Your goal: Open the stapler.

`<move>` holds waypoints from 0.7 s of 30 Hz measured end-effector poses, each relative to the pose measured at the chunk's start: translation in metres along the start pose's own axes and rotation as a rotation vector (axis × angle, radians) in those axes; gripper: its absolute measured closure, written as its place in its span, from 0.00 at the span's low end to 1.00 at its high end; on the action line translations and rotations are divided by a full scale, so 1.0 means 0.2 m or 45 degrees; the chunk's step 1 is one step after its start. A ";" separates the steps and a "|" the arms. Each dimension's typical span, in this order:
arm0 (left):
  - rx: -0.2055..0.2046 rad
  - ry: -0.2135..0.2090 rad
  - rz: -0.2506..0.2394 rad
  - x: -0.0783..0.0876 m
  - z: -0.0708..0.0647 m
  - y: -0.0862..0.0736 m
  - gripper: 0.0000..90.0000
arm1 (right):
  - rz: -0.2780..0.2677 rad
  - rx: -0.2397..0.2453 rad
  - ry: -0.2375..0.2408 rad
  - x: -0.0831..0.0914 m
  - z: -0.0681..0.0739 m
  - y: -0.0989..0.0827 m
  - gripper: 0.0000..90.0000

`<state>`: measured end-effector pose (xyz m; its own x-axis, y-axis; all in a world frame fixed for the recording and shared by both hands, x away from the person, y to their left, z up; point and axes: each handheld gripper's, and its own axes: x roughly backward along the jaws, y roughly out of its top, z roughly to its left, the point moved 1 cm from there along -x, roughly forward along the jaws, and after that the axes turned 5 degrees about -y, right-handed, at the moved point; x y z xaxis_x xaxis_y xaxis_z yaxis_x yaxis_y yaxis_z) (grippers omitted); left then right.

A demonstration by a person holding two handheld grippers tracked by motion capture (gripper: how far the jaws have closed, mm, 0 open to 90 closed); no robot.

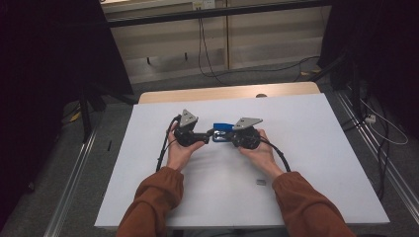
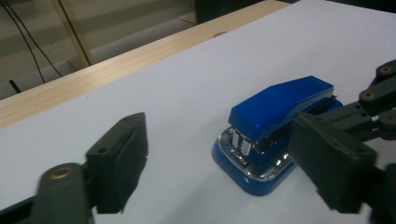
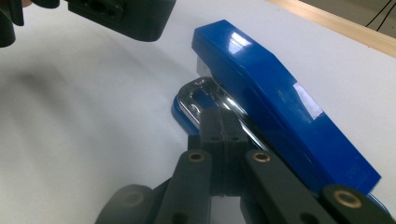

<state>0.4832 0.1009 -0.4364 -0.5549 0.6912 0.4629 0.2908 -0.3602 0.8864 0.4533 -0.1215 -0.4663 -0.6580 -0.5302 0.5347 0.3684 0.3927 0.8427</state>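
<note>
1. Low in the high view my two forearms in rust-orange sleeves (image 1: 155, 195) come up from the bottom edge, and a small grey metal bit (image 1: 261, 182) lies on the white sheet just beside my right sleeve.
2. At mid-frame my right gripper (image 1: 221, 138) points left. In the right gripper view its jaws are pressed flat together, their tips resting on the chrome base plate under the blue top, beside the stapler's body. I judge that this pins it down so that it does not slide.
3. The glossy blue plastic stapler with a chrome base plate (image 1: 222, 131) lies on the white table top (image 1: 306, 148) at the centre, between my two grippers, its mouth toward my left one.
4. My left gripper (image 1: 211, 132) points right at it. In the left gripper view its jaws stand apart, one at lower left and one at right, with the stapler's nose beyond them and untouched. I judge they are lined up to close on the front end.
5. Farther up, the pale wooden table edge (image 1: 227, 92) runs across, with dark cables (image 1: 205, 49) hanging behind.
</note>
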 end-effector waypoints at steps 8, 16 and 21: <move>0.063 -0.074 0.026 -0.01 0.01 -0.02 0.59 | 0.000 0.020 -0.016 -0.01 -0.01 0.00 1.00; 0.071 -0.116 0.054 -0.03 0.01 -0.04 0.95 | 0.035 0.033 -0.032 -0.01 -0.02 0.00 1.00; 0.066 -0.112 0.098 -0.06 0.00 -0.05 1.00 | 0.053 0.049 -0.036 -0.02 -0.02 0.00 1.00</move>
<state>0.4864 0.0960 -0.4515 -0.4595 0.7159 0.5256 0.3708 -0.3831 0.8460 0.4586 -0.1226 -0.4682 -0.6609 -0.4916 0.5670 0.3706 0.4432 0.8162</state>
